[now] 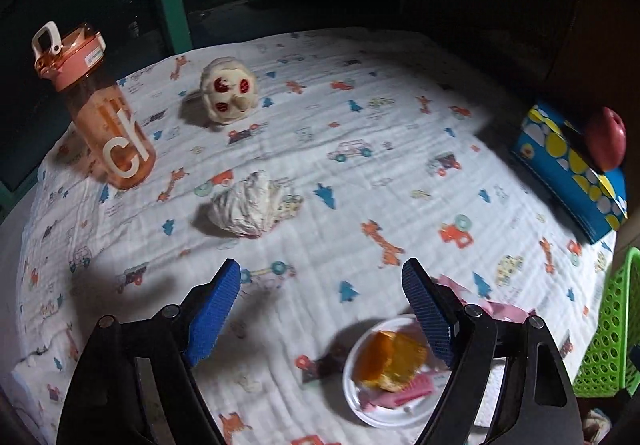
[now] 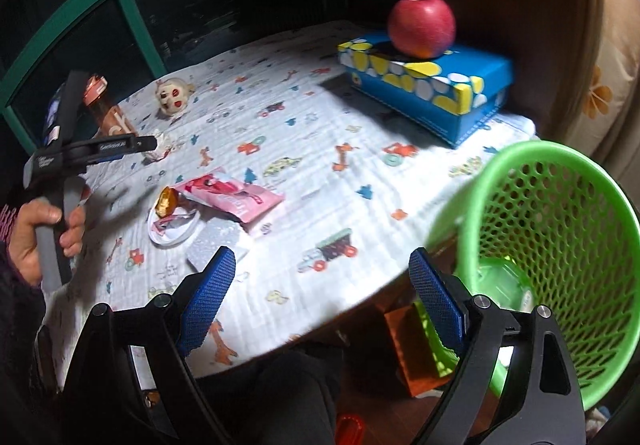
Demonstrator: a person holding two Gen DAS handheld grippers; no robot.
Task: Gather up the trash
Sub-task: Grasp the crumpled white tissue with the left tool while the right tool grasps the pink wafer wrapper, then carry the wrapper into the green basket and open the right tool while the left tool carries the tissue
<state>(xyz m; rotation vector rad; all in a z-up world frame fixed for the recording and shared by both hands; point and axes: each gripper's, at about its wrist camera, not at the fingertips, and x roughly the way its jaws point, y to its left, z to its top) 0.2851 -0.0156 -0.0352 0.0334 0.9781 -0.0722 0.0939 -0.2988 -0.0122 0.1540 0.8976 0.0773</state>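
My left gripper hangs open over the cloth with nothing between its blue pads. Just beyond it lies a crumpled paper ball. Under its right finger sits a white plate holding an orange food scrap and a pink wrapper piece. A dark candy wrapper lies left of the plate. My right gripper is open and empty above the table's near edge. The green mesh basket stands just to its right. A larger pink wrapper and a silver-grey wrapper lie beside the plate.
An orange water bottle and a plush toy stand at the far left. A blue tissue box with a red apple on it sits at the far right. A hand grips the left tool's handle. An orange box lies below the table.
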